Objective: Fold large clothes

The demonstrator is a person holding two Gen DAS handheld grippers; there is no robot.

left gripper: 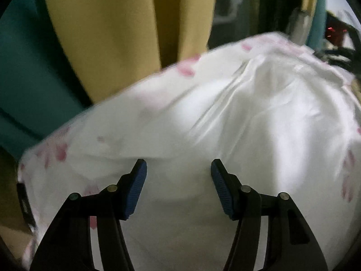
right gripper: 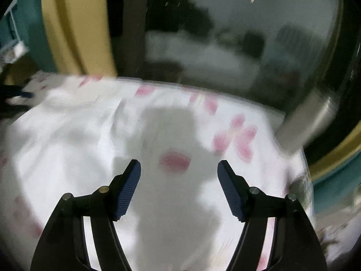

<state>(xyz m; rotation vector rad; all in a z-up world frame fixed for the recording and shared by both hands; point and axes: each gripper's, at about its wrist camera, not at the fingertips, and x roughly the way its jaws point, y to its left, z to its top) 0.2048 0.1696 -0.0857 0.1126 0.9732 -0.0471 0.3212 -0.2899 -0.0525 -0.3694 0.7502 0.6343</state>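
Note:
A large white cloth with pink blotches (left gripper: 203, 124) lies spread and creased below both cameras, with a raised fold toward its far right. My left gripper (left gripper: 178, 169) hangs over it, open, with nothing between its blue pads. In the right wrist view the same white cloth (right gripper: 79, 135) fills the lower picture, blurred. My right gripper (right gripper: 179, 169) is open above it, over a pink blotch (right gripper: 174, 160), and its shadow falls on the fabric. No part of the cloth is held.
A yellow curtain (left gripper: 106, 33) and a teal wall (left gripper: 29, 72) stand behind the cloth. A dark glass pane (right gripper: 237, 36) with a yellow frame (right gripper: 67, 27) rises past the cloth's far edge. Dark cables (left gripper: 338, 54) lie at the far right.

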